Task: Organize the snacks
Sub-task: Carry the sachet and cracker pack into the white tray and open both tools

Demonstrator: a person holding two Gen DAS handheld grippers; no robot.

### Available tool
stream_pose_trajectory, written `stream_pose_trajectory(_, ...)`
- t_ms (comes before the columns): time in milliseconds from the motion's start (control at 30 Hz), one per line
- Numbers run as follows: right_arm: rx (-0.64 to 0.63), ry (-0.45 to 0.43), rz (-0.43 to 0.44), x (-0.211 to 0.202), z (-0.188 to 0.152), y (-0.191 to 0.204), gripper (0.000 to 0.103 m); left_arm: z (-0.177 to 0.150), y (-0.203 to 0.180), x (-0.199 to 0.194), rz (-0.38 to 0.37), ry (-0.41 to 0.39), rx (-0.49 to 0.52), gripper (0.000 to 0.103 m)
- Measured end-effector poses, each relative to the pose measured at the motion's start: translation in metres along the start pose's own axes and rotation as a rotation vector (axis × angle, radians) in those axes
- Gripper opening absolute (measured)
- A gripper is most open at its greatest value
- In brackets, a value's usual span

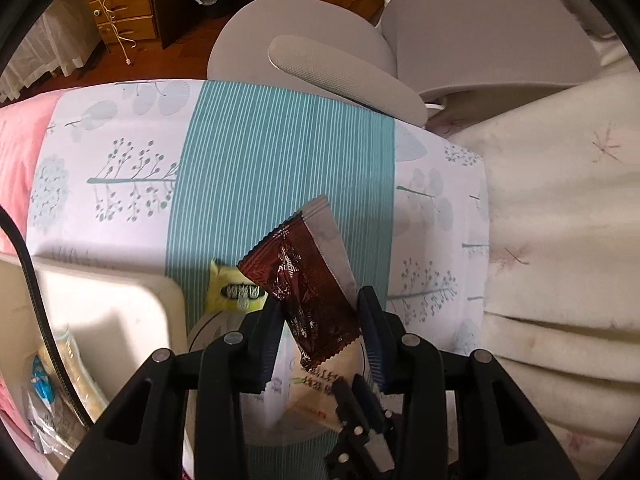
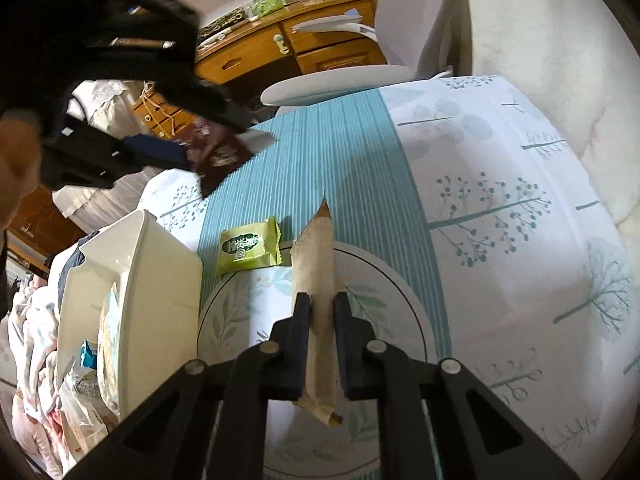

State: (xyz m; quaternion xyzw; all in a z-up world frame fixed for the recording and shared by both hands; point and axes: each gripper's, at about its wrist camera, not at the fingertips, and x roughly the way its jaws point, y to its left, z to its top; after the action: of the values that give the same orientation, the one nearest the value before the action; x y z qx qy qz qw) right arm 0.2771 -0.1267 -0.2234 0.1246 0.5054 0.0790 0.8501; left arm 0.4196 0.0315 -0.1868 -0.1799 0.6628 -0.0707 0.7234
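My left gripper (image 1: 320, 300) is shut on a dark red snack packet (image 1: 308, 280) and holds it in the air above the bed; it also shows in the right wrist view (image 2: 216, 152) at upper left. My right gripper (image 2: 322, 304) is shut on a tan snack packet (image 2: 316, 280) held edge-on over a round leaf-patterned plate (image 2: 400, 292). The tan packet (image 1: 320, 392) and right gripper (image 1: 356, 404) appear below in the left wrist view. A yellow-green snack packet (image 2: 250, 250) lies at the plate's far edge, also in the left wrist view (image 1: 234, 286).
A cream plastic bin (image 2: 152, 256) with several packets stands left of the plate, also in the left wrist view (image 1: 120, 312). The bed has a teal striped and tree-print cover (image 2: 500, 200). A grey chair (image 1: 320, 60) and a wooden desk (image 2: 288, 48) stand beyond.
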Motion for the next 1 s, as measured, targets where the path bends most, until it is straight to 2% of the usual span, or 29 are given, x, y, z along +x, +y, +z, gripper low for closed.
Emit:
stream_pose_trajectory(300, 0.081, -0.044, -0.030, -0.046, -0.011, 0.007, 0.012, -0.038, 0.018, -0.044, -0.057, -0.012, 0.028, 0.036)
stream_pose_trajectory(467, 0.110, -0.083, -0.027, -0.075, -0.021, 0.020, 0.012, -0.064, 0.037, -0.069, -0.065, -0.012, 0.051, 0.036)
stream_pose_trajectory(733, 0.092, -0.142, -0.005, -0.119, -0.043, 0.054, 0.012, -0.109, 0.073, -0.105, -0.064, -0.014, 0.058, 0.036)
stream_pose_trajectory(1000, 0.075, -0.164, 0.026, -0.139, -0.067, 0.091, 0.012, -0.147, 0.113, -0.133, -0.068, -0.017, 0.075, 0.036)
